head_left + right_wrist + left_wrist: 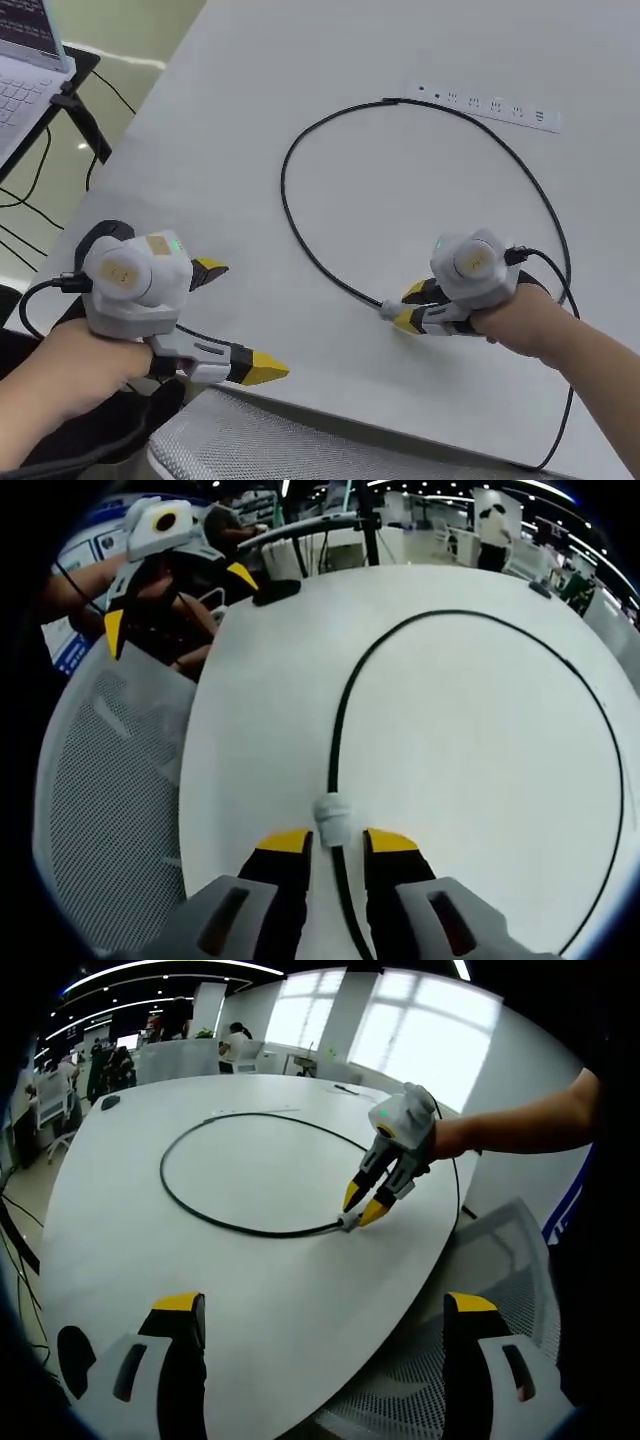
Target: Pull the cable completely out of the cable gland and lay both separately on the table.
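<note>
Cable gland [333, 823] lies just ahead of the right hand-held gripper [337, 842]

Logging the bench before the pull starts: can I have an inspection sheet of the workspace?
Surface: white table, matte.
Job's things: black cable in a wide loop; cable gland still threaded on it.
Clutter: power strip at the far edge.
Grippers: left gripper open, off the cable; right gripper straddles the cable at the gland, grip unclear.
Cables: dark lead trailing from the left gripper.
Surroundings: laptop, mesh chair.
</note>
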A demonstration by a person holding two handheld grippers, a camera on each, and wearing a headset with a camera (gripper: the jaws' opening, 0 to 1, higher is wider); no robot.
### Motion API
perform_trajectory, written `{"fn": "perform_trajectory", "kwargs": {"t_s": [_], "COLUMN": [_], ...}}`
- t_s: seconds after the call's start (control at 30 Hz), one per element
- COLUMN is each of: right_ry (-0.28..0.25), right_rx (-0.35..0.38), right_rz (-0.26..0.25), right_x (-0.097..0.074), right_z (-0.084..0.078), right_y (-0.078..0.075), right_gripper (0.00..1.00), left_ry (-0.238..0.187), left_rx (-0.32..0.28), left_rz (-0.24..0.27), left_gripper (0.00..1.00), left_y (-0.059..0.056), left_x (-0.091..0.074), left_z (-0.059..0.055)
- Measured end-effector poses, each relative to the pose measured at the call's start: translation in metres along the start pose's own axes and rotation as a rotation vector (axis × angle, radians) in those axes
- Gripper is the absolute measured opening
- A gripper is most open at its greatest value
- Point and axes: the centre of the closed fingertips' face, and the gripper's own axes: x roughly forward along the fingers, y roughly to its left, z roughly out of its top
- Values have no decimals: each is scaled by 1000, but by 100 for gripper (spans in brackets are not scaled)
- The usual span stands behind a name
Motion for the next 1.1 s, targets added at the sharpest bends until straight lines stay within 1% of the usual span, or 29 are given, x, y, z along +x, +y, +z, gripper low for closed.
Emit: {"fn": "perform_trajectory", "kwargs": {"t_s": [0.2, 0.27, 0.47, 0.67, 0.97, 1.1], "right_ry": [1, 3, -1, 1, -14, -27], "right_rx": [-6, -5, -1, 1, 12, 1], "right_rz": [8, 12, 16, 13, 23, 18], "right_x": [2, 3, 3, 1, -12, -22], "right_z": [0, 0, 1, 1, 8, 16], "right_y": [0, 1, 1, 2, 11, 17], "right_gripper": [12, 9, 8, 7, 7, 7], "left_ry": [4, 4, 6, -3, -14, -28], "left_rx": [-6, -6, -3, -5, 13, 15], "left_rz": [4, 4, 4, 0, -19, -27], "left_gripper": [99, 99, 98, 98, 96, 97], "left_y": [1, 1, 1, 1, -3, -3], "left_x": [0, 0, 0, 1, 3, 5], "left_z": [-1, -2, -2, 1, 8, 13]}}
